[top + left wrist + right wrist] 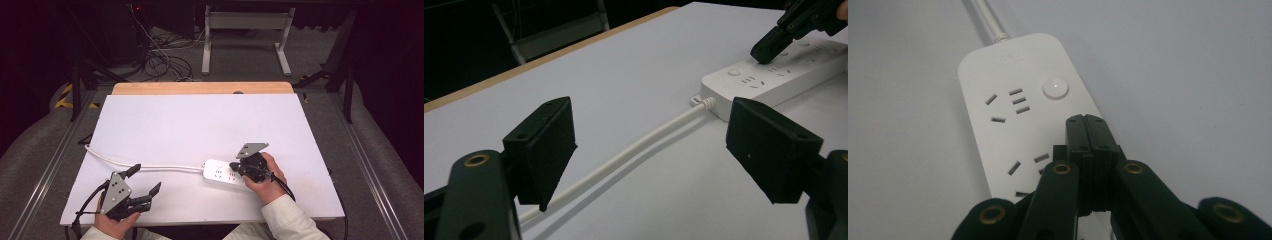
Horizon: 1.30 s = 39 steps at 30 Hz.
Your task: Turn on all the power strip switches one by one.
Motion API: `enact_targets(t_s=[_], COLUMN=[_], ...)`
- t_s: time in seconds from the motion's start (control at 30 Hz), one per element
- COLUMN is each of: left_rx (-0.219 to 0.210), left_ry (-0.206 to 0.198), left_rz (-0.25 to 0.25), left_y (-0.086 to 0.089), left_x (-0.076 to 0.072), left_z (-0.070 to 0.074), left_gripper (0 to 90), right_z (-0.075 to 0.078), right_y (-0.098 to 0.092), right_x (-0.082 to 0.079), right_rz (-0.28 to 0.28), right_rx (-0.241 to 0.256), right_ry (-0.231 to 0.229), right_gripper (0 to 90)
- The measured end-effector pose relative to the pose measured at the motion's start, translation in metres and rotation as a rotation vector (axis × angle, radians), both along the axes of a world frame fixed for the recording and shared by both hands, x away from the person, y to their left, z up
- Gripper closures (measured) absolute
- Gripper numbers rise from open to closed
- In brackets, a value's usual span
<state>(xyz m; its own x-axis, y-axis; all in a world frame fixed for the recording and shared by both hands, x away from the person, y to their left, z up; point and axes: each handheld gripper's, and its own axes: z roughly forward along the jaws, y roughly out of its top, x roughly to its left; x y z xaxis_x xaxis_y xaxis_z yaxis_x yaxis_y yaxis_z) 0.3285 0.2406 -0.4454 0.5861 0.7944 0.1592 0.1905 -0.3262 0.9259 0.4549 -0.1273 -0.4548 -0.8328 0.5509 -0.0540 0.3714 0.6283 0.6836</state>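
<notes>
White power strip (223, 173) lies flat near the front of the tabletop (200, 125), its cord (145, 165) trailing off to the left. My right claw (1090, 125) is pressed together, nothing between the jaws, tip sitting over the strip top just below the round switch button (1055, 88). Looks like I'm lining up to press that switch. Next move: nudge the tip forward onto the button, then push straight down. My left claw (145, 181) is spread wide and empty, resting near the front left edge, well apart from the strip.

White table (200, 125), floor cables (165, 60)
</notes>
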Motion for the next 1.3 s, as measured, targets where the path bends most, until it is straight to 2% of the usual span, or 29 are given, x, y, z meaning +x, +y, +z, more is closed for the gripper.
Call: enact_targets(t_s=[0.7, 0.83, 1.03, 1.07, 1.1, 1.13, 1.17, 1.2, 1.3], left_rx=[-0.003, -0.003, 0.005, 0.005, -0.002, 0.004, 0.003, 0.004, 0.003], left_ry=[0.005, 0.004, 0.002, 0.002, 0.002, -0.001, 0.001, 0.005, 0.003], left_rz=[-0.001, -0.001, 0.005, 0.005, 0.005, 0.004, 0.004, 0.005, 0.005], left_y=[-0.001, -0.001, -0.001, 0.0, -0.001, 0.0, 0.0, 0.0, 0.0], left_x=[0.0, -0.001, 0.0, 0.0, 0.0, 0.0, 0.0, 0.001, 0.001], left_z=[0.0, 0.0, 0.0, 0.0, 0.0, 0.0, 0.0, 0.0, 0.0], left_gripper=[20.0, 20.1, 20.0, 20.0, 20.1, 20.1, 20.1, 20.1, 20.1], right_z=[-0.001, -0.001, -0.001, 0.0, 0.009, 0.009, 0.015, 0.033, 0.037], right_y=[0.0, 0.002, 0.002, 0.001, -0.001, -0.001, -0.003, -0.005, -0.007], right_x=[0.003, 0.003, 0.002, 0.001, -0.002, -0.002, -0.003, -0.007, -0.009], right_rz=[-0.007, -0.015, -0.013, -0.011, -0.009, -0.009, -0.002, 0.001, 0.004], right_rx=[0.012, -0.005, -0.002, 0.014, 0.06, 0.06, 0.102, 0.129, 0.143], right_ry=[0.034, 0.028, 0.018, 0.002, -0.046, -0.046, -0.054, -0.092, -0.094], right_gripper=[90.0, 90.0, 90.0, 90.0, 90.0, 90.0, 90.0, 90.0, 90.0])
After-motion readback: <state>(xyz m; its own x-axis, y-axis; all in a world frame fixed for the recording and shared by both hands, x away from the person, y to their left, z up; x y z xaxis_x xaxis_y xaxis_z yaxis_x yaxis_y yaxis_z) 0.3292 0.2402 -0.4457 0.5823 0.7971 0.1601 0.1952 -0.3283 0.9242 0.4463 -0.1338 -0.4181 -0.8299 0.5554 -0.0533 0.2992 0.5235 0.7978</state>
